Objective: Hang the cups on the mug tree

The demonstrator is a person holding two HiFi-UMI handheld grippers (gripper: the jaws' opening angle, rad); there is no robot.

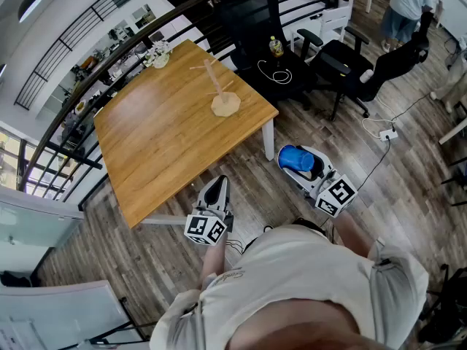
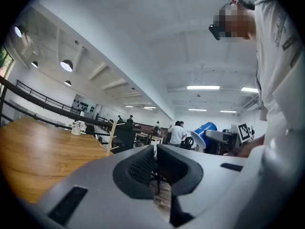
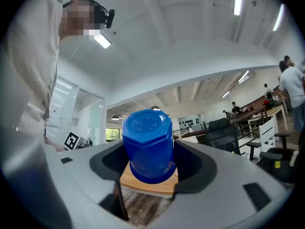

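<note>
The wooden mug tree stands near the far right corner of the wooden table, with bare pegs; in the left gripper view the mug tree is small and far off. A blue cup is held off the table's right side, over the floor, by my right gripper. In the right gripper view the blue cup sits between the pads with a wooden piece under it. My left gripper hovers at the table's near edge, jaws together and empty.
Black office chairs stand beyond the table, one with a bottle on its seat. A white object sits at the table's far corner. A power strip and cable lie on the floor. A person stands far right.
</note>
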